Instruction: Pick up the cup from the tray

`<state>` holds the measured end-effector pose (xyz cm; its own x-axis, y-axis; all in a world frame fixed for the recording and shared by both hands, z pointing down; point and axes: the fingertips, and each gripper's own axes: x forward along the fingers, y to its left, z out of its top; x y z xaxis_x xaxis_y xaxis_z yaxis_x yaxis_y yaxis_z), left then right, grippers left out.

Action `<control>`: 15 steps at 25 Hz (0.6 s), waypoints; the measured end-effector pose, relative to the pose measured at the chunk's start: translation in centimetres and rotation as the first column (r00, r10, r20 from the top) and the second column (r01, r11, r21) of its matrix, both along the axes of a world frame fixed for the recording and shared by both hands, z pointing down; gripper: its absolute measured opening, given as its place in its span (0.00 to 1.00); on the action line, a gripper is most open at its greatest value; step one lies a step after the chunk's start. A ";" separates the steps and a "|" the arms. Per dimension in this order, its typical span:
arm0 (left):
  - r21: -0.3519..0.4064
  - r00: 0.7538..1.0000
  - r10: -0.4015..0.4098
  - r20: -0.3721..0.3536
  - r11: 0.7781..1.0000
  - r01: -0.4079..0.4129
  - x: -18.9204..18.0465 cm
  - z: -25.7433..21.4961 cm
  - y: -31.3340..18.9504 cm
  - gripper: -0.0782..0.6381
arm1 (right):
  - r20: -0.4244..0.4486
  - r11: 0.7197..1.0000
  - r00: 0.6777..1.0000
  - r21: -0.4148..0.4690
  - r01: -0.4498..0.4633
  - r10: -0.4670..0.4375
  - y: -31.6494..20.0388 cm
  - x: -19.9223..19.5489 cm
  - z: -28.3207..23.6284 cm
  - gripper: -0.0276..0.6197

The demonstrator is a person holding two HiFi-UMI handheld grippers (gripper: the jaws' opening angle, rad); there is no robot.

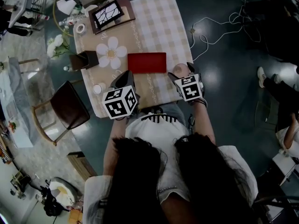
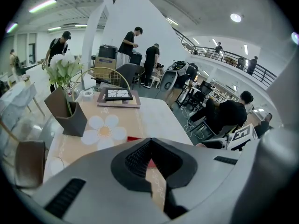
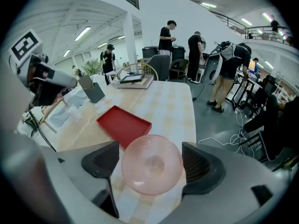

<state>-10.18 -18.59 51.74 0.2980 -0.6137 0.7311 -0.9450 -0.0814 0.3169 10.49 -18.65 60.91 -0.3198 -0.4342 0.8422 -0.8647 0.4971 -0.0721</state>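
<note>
A translucent pink cup (image 3: 152,164) sits between the jaws of my right gripper (image 3: 153,166), which is shut on it with the cup's round mouth facing the camera. In the head view the cup (image 1: 180,70) shows just off the right end of the empty red tray (image 1: 147,62), at the right gripper (image 1: 181,74). In the right gripper view the tray (image 3: 124,124) lies ahead and to the left of the cup. My left gripper (image 1: 125,78) hovers near the tray's left end, jaws nearly together and holding nothing (image 2: 152,164).
On the checked tablecloth (image 1: 161,22) lie a white flower mat (image 1: 111,52), a dark vase box (image 1: 84,59), a framed picture on a book (image 1: 111,14) and a small white cup (image 1: 97,88). A brown chair (image 1: 70,105) stands at the left. Cables (image 1: 210,31) cross the floor.
</note>
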 end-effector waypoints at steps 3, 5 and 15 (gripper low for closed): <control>-0.001 1.000 -0.004 -0.003 1.000 0.004 0.0 0.1 0.3 0.12 | 0.012 0.999 1.000 0.051 -0.005 0.004 -0.6 0.1 -1.9 0.67; 0.003 1.000 -0.001 -0.004 1.000 0.001 0.2 0.1 0.4 0.12 | 0.044 0.997 0.999 0.075 -0.035 0.032 -1.0 0.3 -3.5 0.67; 0.043 0.999 0.017 -0.038 0.999 -0.016 1.2 -0.6 0.4 0.12 | 0.226 0.978 0.972 0.183 -0.101 0.058 -2.1 -0.9 -10.4 0.67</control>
